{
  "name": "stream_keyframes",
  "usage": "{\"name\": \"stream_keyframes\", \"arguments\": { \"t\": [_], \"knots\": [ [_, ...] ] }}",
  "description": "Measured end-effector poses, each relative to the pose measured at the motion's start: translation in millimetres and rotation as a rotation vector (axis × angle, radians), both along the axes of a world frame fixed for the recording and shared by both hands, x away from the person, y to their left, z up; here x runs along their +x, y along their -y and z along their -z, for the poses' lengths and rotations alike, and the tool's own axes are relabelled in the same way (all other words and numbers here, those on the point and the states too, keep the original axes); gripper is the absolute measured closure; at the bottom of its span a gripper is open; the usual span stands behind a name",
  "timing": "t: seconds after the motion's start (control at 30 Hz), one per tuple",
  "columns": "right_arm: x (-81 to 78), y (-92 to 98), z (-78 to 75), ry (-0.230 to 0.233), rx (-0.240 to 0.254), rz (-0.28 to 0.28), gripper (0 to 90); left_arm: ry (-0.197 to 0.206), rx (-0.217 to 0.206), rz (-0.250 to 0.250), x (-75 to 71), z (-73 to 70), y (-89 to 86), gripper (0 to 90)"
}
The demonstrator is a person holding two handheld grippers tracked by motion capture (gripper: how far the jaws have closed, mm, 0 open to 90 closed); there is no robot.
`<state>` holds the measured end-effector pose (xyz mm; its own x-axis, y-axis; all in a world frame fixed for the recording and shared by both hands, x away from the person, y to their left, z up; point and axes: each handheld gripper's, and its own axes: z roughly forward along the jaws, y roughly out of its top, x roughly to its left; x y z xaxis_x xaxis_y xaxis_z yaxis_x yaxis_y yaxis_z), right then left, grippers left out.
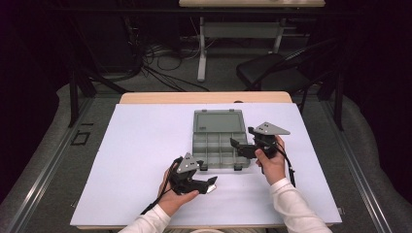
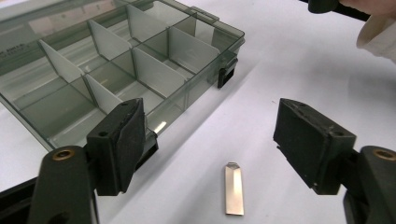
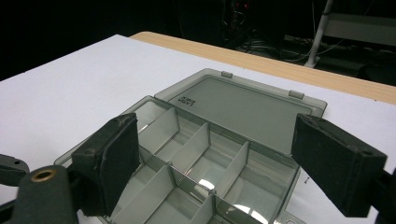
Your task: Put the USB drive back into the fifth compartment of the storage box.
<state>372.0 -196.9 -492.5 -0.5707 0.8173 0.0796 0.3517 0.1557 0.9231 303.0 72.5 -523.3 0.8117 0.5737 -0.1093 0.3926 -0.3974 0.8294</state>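
Your left gripper [image 2: 210,140]: jaws spread, nothing pinched.
Metal strip [image 2: 234,188]: flat on the white sheet [image 1: 145,145], between those jaws; possibly a blade.
Your right gripper [image 3: 215,168]: jaws spread over the compartments.
Compartment box [image 1: 218,141]: just beyond, lid open.

Organizer box [image 3: 210,172] front cut off below.

- We wear white long sleeves [image 1: 291,206], at the frame's bottom.
- Our left gripper [image 1: 206,184] and right gripper [image 1: 239,144] are black, with grey triangular plates, brass screws, black cables.
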Motion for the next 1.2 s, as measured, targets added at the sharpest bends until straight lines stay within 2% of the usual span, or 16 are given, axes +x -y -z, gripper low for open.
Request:
{"name": "stream_keyframes", "arguments": {
  "t": [0.17, 0.33, 0.43, 0.53, 0.7, 0.77, 0.83, 0.97, 1.03, 1.1, 1.2],
  "knots": [
    [-0.6, -2.2, 0.3, 0.002, 0.001, -0.007, 14.8, -0.017, 0.005, 0.014, -0.7, 0.6, 0.6, 17.6],
    [-0.1, -2.4, 1.1, 0.001, -0.011, -0.011, 14.8, -0.013, 0.028, 0.021, -2.1, 4.9, 3.8, 18.7],
    [0.0, -2.3, 1.4, -0.003, -0.006, -0.006, 14.7, -0.011, 0.049, 0.019, -2.1, 9.3, 4.9, 27.7],
    [0.3, -2.1, 1.8, -0.003, -0.01, -0.006, 14.8, -0.002, 0.073, 0.003, -1.8, 13.1, 4.3, 29.9],
    [0.5, -2.8, 2.5, -0.004, -0.019, -0.011, 14.8, 0.0, 0.069, 0.012, -2.1, 17.0, 2.3, 44.9],
    [0.4, -3.1, 2.6, -0.005, -0.023, -0.014, 14.8, 0.003, 0.069, 0.014, -3.8, 19.0, 2.6, 48.0],
    [0.6, -3.2, 2.9, -0.003, -0.025, -0.013, 14.8, 0.011, 0.078, 0.016, -4.8, 19.3, 2.5, 50.5],
    [1.1, -2.5, 3.2, -0.006, -0.031, -0.008, 14.8, 0.012, 0.068, 0.005, -4.9, 18.7, 1.2, 52.7],
    [1.3, -2.5, 3.5, -0.008, -0.034, -0.009, 14.8, -0.007, 0.058, -0.015, -5.0, 18.8, -0.4, 53.6],
    [1.5, -3.2, 4.1, -0.008, -0.034, -0.01, 14.8, -0.009, 0.059, -0.024, -4.5, 19.8, -1.7, 56.0],
    [1.2, -4.4, 4.7, -0.008, -0.041, -0.01, 14.8, -0.015, 0.052, -0.018, -3.7, 23.2, -2.0, 58.7]
  ]
}}
